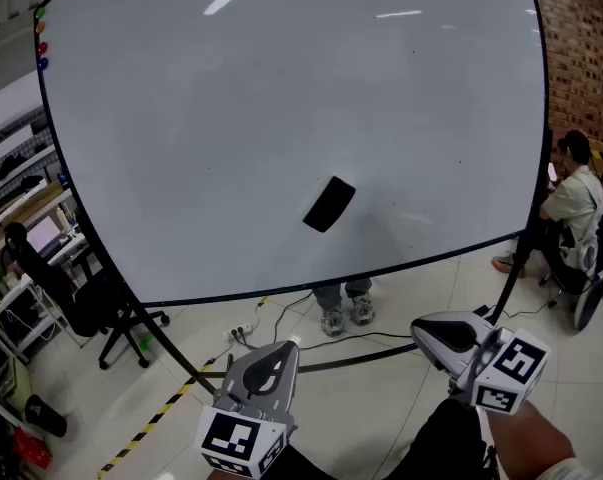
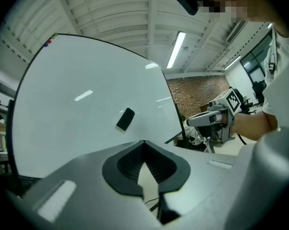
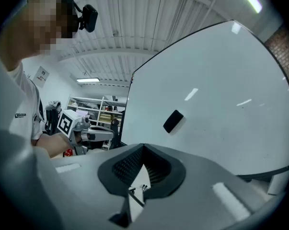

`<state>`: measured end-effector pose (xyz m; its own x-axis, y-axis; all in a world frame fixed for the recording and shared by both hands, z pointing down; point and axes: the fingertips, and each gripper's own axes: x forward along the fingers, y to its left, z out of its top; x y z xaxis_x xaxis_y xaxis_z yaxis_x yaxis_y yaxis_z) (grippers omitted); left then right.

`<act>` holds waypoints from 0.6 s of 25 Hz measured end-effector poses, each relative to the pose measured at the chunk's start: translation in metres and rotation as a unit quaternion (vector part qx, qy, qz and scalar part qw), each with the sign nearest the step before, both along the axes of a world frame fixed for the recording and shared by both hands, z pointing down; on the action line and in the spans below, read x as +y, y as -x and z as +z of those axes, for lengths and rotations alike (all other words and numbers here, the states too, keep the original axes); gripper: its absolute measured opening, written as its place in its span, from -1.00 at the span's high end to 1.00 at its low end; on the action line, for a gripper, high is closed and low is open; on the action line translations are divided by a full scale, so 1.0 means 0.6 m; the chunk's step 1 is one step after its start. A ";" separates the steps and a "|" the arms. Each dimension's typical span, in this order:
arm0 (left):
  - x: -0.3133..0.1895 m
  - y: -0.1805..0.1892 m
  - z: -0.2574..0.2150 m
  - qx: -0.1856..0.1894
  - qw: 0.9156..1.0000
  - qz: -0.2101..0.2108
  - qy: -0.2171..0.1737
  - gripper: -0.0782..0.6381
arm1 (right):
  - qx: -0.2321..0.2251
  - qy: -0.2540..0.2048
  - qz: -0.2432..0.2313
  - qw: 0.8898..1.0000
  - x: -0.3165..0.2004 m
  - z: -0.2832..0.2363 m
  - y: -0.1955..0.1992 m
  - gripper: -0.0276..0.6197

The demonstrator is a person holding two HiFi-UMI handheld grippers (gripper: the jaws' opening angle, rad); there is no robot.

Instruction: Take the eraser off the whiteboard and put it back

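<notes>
while eraser (image 1: pixel 330 204) sits on whiteboard (image 1: pixel 231 118), left gripper (image 1: pixel 289 347) and right gripper (image 1: pixel 419 327) are closed, empty.

L gripper (image 1: pixel 283 352) is held low at left of head view, level, pointed fwd. Its jaws are seen closed tip to tip, w/ nothing btwn them. R gripper (image 1: pixel 427 330) is held level at right, a bit higher in head view, jaws likewise brought together, empty. R hand (image 1: pixel 529 438) is wrapped round its rear end.
</notes>
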<state>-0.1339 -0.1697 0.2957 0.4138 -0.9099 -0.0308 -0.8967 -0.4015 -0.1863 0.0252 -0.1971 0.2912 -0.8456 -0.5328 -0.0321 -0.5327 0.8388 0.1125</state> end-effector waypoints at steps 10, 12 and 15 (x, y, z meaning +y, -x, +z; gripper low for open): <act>-0.001 -0.004 0.008 0.001 1.000 0.001 0.006 0.73 | 0.001 0.007 0.001 1.000 -0.005 0.010 0.001 0.91; -0.003 -0.004 0.011 0.000 1.000 0.000 0.010 0.73 | 0.000 0.008 0.003 1.000 -0.006 0.010 0.001 0.91; -0.006 -0.007 0.010 -0.009 1.000 0.002 0.009 0.73 | -0.001 0.006 0.005 1.000 -0.006 0.009 0.000 0.91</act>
<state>-0.1300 -0.1734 0.3015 0.4175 -0.9087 -0.0076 -0.8917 -0.4080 -0.1960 0.0252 -0.2009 0.2964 -0.8397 -0.5423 -0.0274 -0.5420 0.8341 0.1022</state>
